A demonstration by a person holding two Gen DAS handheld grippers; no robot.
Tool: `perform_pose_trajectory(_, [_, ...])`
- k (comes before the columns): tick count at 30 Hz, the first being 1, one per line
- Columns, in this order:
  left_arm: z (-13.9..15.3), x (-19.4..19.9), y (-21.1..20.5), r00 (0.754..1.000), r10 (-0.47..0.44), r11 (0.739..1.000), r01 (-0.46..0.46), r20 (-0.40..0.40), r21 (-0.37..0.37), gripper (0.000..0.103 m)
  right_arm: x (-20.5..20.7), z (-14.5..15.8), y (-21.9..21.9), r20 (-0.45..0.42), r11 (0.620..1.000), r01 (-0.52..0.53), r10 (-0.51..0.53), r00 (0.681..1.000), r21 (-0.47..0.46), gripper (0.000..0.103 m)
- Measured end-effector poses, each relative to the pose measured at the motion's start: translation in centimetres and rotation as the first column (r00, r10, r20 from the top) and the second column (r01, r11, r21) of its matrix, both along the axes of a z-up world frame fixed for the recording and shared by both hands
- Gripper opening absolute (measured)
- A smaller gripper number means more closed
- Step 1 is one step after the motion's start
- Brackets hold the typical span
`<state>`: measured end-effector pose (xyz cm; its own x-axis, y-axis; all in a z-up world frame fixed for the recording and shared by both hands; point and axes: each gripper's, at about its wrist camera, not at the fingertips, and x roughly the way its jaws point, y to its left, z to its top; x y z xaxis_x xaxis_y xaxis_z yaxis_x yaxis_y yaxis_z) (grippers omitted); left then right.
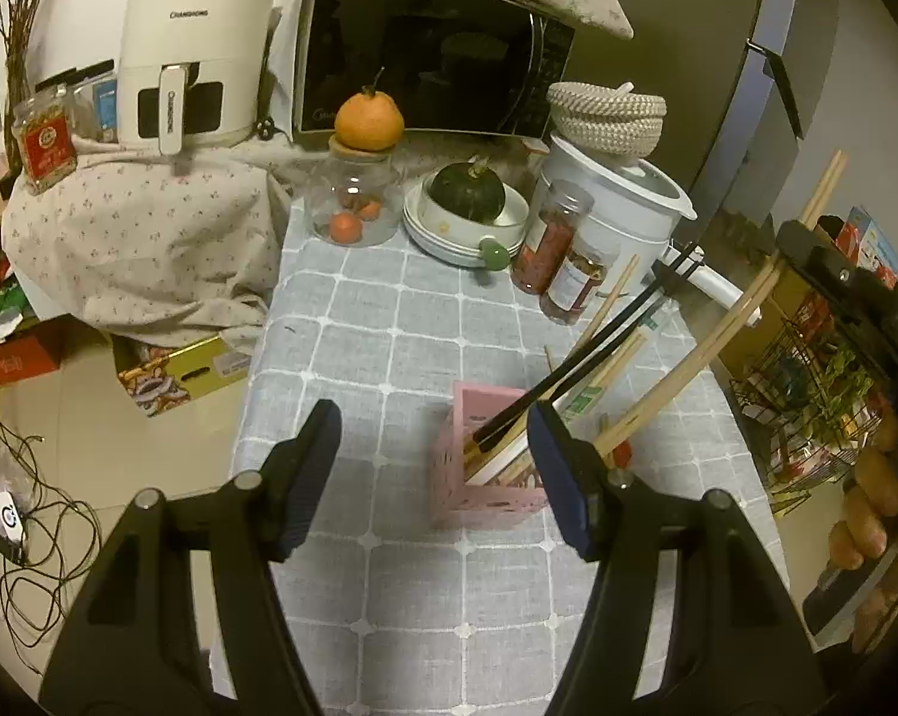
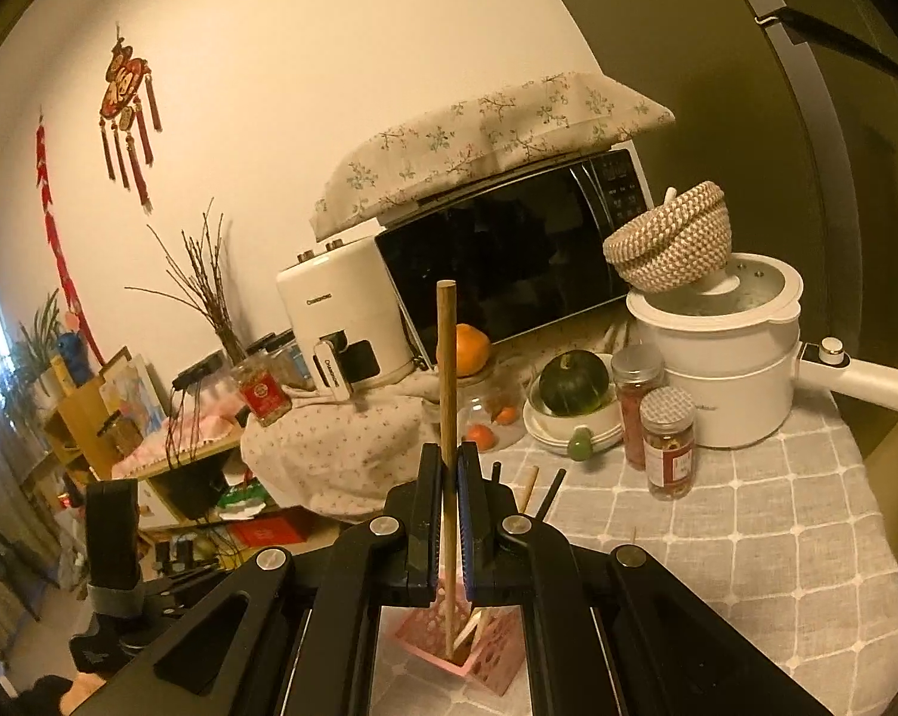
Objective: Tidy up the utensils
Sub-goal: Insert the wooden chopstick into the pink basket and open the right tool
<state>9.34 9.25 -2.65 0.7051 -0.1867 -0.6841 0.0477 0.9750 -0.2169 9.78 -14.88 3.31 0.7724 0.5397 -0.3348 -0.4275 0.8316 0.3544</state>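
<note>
A pink perforated utensil holder (image 1: pixel 456 480) stands on the grey checked tablecloth (image 1: pixel 389 322). Black chopsticks (image 1: pixel 598 346) and some wooden ones lean out of it to the right. My left gripper (image 1: pixel 437 471) is open just above and in front of the holder, whose right side is hidden behind the right finger. The pads touch nothing. My right gripper (image 2: pixel 447 477) is shut on a wooden chopstick (image 2: pixel 447 370), held upright with its lower end inside the holder (image 2: pixel 493 659). From the left wrist, the right gripper (image 1: pixel 789 256) shows at the right edge, gripping long wooden chopsticks (image 1: pixel 705 340).
At the back of the table stand a glass jar (image 1: pixel 353 203) topped by an orange, stacked plates (image 1: pixel 449 238) with a green squash, two spice jars (image 1: pixel 562 256) and a white pot (image 1: pixel 622 203) carrying a woven basket. Behind are a microwave (image 1: pixel 425 53) and an air fryer (image 1: pixel 192 53). A wire rack (image 1: pixel 807 394) stands off the right edge.
</note>
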Motion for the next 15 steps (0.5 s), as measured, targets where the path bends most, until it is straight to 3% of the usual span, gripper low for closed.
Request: perform_pose_trajectory(15, [-0.7,0.1,0.4,1.000,0.009,1.000,-0.009,-0.022,-0.004,0.070,1.6,-4.2,2.4,-0.058,0.998,-0.014,0.011,0.998,-0.059,0.006])
